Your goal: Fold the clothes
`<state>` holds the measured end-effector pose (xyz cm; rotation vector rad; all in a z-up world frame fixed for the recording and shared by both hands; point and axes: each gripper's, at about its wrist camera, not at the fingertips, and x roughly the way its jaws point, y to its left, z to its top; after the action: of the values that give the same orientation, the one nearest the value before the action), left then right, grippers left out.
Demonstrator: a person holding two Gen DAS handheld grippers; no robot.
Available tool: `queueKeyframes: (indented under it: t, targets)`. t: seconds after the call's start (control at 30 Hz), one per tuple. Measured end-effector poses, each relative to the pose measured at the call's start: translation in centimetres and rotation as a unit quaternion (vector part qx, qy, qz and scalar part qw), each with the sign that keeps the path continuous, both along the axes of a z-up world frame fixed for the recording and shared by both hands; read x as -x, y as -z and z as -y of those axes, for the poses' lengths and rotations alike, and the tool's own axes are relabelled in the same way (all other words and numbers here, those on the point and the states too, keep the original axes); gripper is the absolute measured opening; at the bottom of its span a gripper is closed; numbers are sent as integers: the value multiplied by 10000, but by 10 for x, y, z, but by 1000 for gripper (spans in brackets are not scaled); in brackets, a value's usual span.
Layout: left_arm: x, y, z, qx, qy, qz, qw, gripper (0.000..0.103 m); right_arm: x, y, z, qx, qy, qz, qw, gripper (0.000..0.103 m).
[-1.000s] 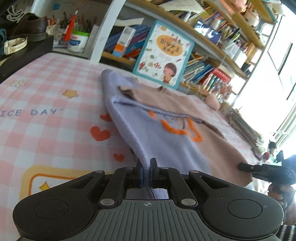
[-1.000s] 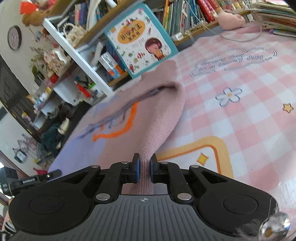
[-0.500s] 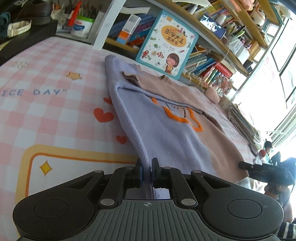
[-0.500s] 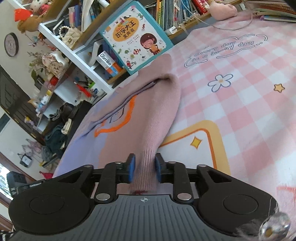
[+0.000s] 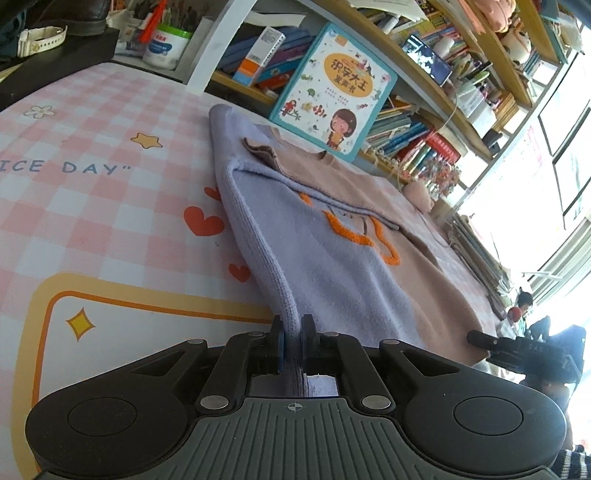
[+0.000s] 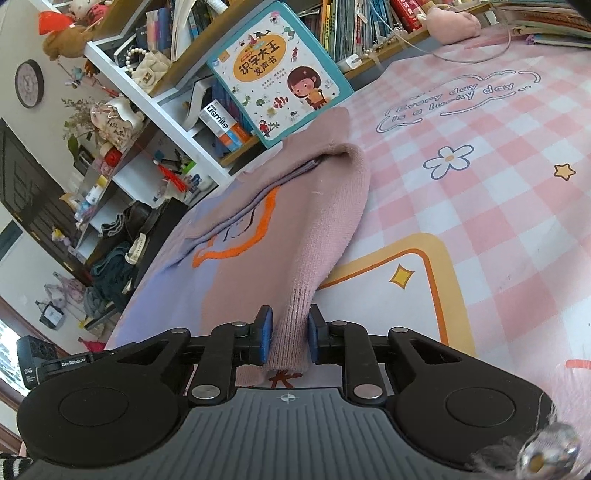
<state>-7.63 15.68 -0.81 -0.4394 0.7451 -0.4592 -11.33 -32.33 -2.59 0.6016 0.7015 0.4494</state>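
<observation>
**Sweater flat on the checked desk, gripped at both lower corners**

Pink-and-white checked desk cover (image 5: pixel 110 206), printed with hearts, stars, a flower and lettering, with an orange-bordered panel at the near side. Behind the desk, crowded bookshelves (image 6: pixel 369 33); a teal picture book (image 5: pixel 332 92) propped upright against them, just behind the garment's far end. Bright window at the right of the left wrist view.

Lilac-and-pink sweater (image 5: pixel 332 266) spread along the middle of the desk, sleeves folded in over the chest, orange stitching on top. Bare cover on both sides of it: wide to the left as far as a dark ledge, wide to the right as far as stacked books and a pink plush toy (image 6: pixel 456 22).

Left gripper (image 5: pixel 291 341): jaws clenched on the lilac hem edge, fabric rising from the desk into them. Right gripper (image 6: pixel 288 339): jaws parted wider than the pink ribbed edge lying between them, pads beside the knit rather than pressing it.

Only in the right wrist view: round wall clock (image 6: pixel 29 83), dark door, heap of clothes. Only in the left wrist view: white watch (image 5: pixel 40 38) on the dark ledge.
</observation>
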Motion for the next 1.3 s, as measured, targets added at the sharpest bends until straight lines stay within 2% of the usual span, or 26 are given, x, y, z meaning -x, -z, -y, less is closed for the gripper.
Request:
queueKeyframes:
  t: [0.17, 0.27, 0.37, 0.43, 0.67, 0.77, 0.9, 0.97, 1.0, 1.07, 1.2, 1.3]
  targets:
    - [-1, 3, -4, 194, -13, -20, 9998, 7, 0, 1, 0, 8, -3, 3, 10000, 18]
    - [0, 2, -7, 395, -52, 37, 9992, 5, 1, -2, -1, 50, 33, 72, 10000, 11]
    - [3, -9, -12, 665, -86, 228, 9975, 5, 5, -10, 1, -128, 38, 318, 9994, 10]
    - [3, -13, -14, 708, -70, 273, 9971, 5, 6, -15, 4, -225, 29, 408, 9989, 10]
    - [0, 0, -7, 406, 101, -113, 9991, 6, -1, -7, 0, 36, 15, 46, 10000, 13]
    - [0, 3, -7, 428, 118, -141, 9989, 13, -2, -3, 0, 75, 45, -68, 9999, 17]
    - [1, 7, -8, 467, 140, -171, 9987, 15, -2, -1, 1, 55, 30, -59, 10000, 17]
    - [1, 8, -8, 496, 135, -167, 9985, 13, -1, -1, 1, 77, 9, -42, 10000, 17]
    - [2, 9, -8, 506, 108, -161, 9985, 7, -1, -1, 1, 96, 1, -34, 9999, 15]
    - [4, 8, -8, 446, 89, -131, 9989, 5, 1, -2, 0, 167, -34, -24, 9999, 11]
    - [10, 6, -14, 653, 158, -119, 9977, 5, 7, -4, 3, 25, -150, 13, 9999, 10]
    - [19, 1, -22, 1012, 273, -8, 9945, 5, 15, -11, 8, -282, -294, 129, 9991, 10]
